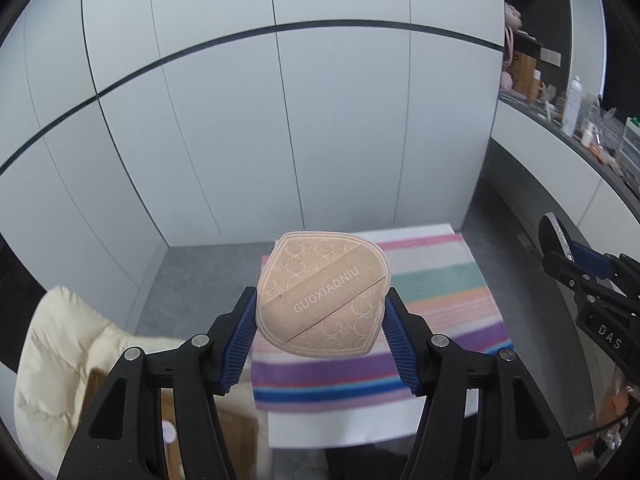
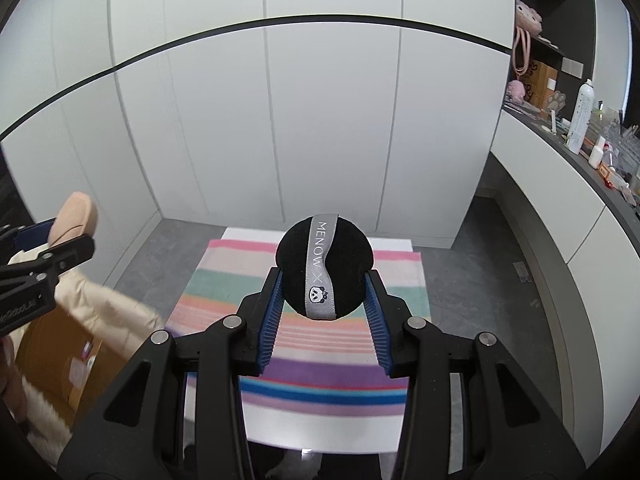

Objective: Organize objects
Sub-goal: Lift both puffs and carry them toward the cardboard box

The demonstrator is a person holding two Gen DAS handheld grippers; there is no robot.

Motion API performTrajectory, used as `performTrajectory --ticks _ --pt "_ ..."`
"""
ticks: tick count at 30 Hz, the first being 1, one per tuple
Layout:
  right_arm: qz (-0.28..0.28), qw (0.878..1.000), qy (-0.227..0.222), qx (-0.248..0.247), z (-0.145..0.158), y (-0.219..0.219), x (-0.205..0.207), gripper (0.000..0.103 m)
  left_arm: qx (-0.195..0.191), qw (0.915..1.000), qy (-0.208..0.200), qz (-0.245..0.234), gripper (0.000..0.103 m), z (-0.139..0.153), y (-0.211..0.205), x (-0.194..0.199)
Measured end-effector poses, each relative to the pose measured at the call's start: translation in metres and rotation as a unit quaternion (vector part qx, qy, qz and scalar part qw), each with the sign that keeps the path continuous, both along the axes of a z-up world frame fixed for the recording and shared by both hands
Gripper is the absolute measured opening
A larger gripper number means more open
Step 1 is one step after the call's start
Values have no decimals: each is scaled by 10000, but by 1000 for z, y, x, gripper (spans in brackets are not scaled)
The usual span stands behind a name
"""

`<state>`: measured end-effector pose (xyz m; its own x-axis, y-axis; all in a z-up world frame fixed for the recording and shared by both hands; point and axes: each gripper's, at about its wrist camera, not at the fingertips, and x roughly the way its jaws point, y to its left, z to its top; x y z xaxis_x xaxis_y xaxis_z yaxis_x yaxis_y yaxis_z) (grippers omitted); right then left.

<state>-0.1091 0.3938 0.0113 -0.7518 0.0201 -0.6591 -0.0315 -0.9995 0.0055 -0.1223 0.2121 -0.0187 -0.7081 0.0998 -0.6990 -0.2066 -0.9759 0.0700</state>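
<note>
My left gripper (image 1: 320,304) is shut on a beige makeup puff (image 1: 322,294) marked GUOXIAONIU and holds it in the air above the striped towel (image 1: 452,300). My right gripper (image 2: 324,280) is shut on a round black makeup puff (image 2: 344,264) with a grey MENOW ribbon, also held above the striped towel (image 2: 224,280). The right gripper shows at the right edge of the left wrist view (image 1: 560,248). The left gripper and its beige puff (image 2: 74,216) show at the left edge of the right wrist view.
The towel lies on a small white table (image 2: 312,428). A cream padded jacket (image 1: 64,352) drapes over a brown chair (image 2: 52,360) to the left. White cabinet doors (image 1: 280,120) stand behind. A cluttered counter (image 2: 592,152) with a white bottle (image 2: 582,116) runs along the right.
</note>
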Motion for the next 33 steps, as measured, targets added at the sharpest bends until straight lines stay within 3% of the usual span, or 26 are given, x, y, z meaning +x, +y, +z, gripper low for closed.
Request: performTrajectory --ticks 9,16,21,33 --pt "263 9984 -324 -375 -28 4 75 42 -8 10000 13 -60 62 -16 -25 87" --pt "338 9952 -779 -492 -56 4 124 42 55 9995 -282 89 62 -33 -52 134" --pt "424 9936 -889 -551 -65 -1 149 42 206 9985 -442 264 62 -39 -71 138" --pt "489 9926 -965 -547 -65 -18 142 42 483 9961 -593 440 62 -44 -102 135"
